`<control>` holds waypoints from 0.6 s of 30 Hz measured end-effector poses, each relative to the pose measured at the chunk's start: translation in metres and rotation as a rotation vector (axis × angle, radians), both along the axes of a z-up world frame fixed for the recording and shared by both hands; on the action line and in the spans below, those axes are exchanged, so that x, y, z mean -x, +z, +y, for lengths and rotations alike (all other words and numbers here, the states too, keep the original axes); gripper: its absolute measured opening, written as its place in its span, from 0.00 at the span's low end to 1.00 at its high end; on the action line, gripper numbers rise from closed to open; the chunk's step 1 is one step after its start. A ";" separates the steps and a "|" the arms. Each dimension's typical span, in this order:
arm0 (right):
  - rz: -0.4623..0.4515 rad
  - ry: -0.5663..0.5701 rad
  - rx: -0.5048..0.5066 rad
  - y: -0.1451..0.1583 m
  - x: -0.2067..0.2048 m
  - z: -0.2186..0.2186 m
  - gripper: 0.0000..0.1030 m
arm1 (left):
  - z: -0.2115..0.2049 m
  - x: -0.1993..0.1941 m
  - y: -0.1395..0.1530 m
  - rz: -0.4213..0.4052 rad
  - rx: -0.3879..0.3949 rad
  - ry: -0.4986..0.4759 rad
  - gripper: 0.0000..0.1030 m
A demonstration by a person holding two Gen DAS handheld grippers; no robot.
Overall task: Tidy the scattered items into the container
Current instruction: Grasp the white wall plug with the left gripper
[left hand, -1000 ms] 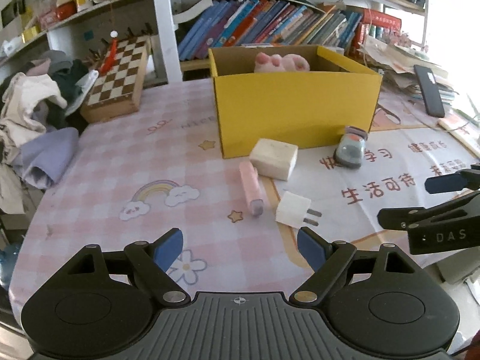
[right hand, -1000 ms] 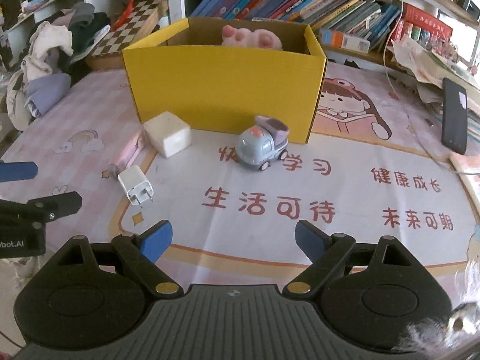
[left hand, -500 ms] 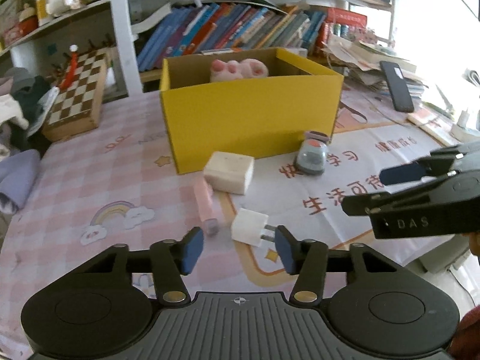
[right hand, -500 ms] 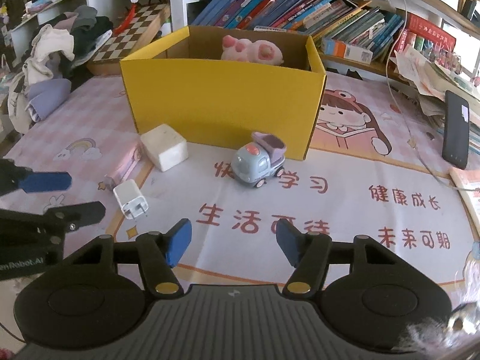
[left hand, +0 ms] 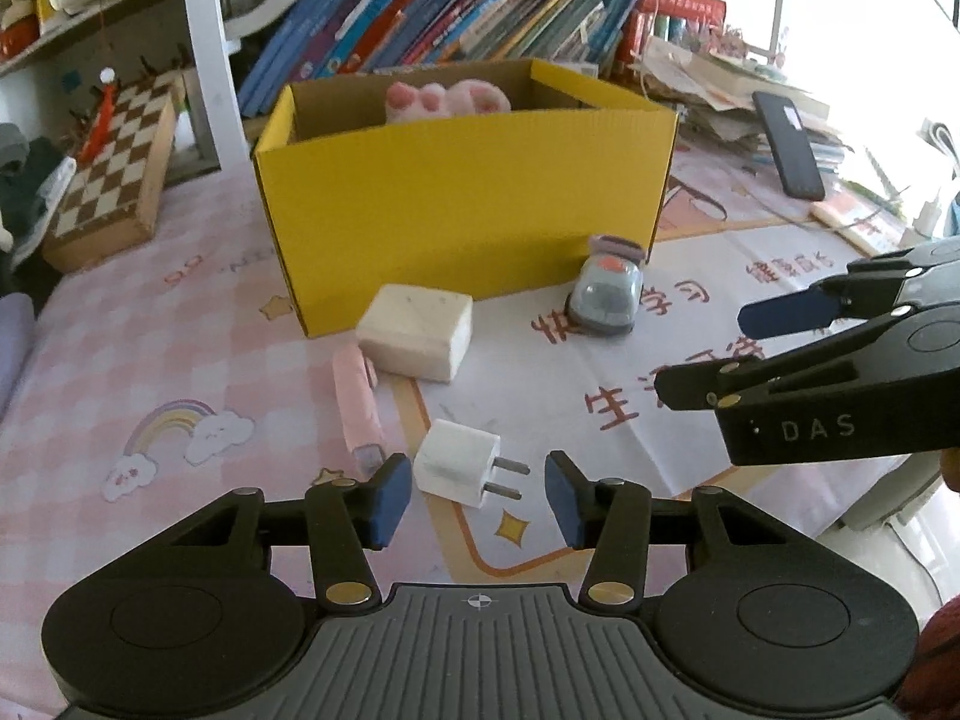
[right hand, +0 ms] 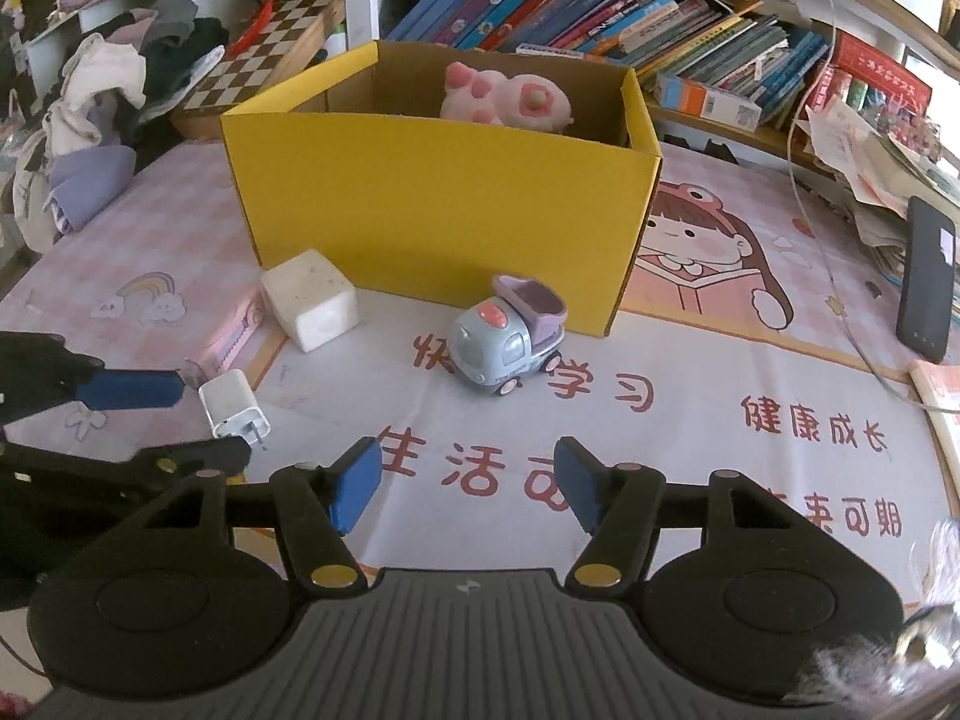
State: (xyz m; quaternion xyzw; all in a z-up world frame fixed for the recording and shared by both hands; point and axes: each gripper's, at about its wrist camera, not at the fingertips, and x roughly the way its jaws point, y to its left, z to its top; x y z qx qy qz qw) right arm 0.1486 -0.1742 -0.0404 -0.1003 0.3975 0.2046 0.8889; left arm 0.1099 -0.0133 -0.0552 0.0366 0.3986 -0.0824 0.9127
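Observation:
A yellow cardboard box point(left hand: 462, 204) point(right hand: 432, 204) stands on the table with a pink plush toy point(left hand: 447, 99) point(right hand: 507, 99) inside. In front of it lie a white block point(left hand: 415, 331) point(right hand: 311, 299), a pink tube point(left hand: 357, 405), a white plug charger point(left hand: 459, 469) point(right hand: 233, 405) and a grey toy truck point(left hand: 605, 295) point(right hand: 509, 343). My left gripper point(left hand: 479, 498) is open, its fingers on either side of the charger without touching it. My right gripper point(right hand: 465, 489) is open and empty, a little short of the truck.
A chessboard point(left hand: 114, 174) and a pile of clothes point(right hand: 102, 114) lie at the left. Books line the shelf point(left hand: 456, 18) behind the box. A black phone point(right hand: 927, 276) and stacked papers point(left hand: 714, 78) sit at the right.
My left gripper has moved forward and right to straddle the charger and narrowed its opening. My right gripper has moved a little closer to the truck.

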 end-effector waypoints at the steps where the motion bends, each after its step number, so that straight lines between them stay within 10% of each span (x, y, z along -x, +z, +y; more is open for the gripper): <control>1: 0.003 0.001 0.001 -0.001 -0.002 0.000 0.60 | 0.000 -0.001 -0.001 0.004 0.000 0.003 0.46; 18: 0.020 0.001 -0.015 -0.009 -0.033 0.011 0.67 | 0.004 -0.018 -0.011 0.049 0.015 -0.002 0.44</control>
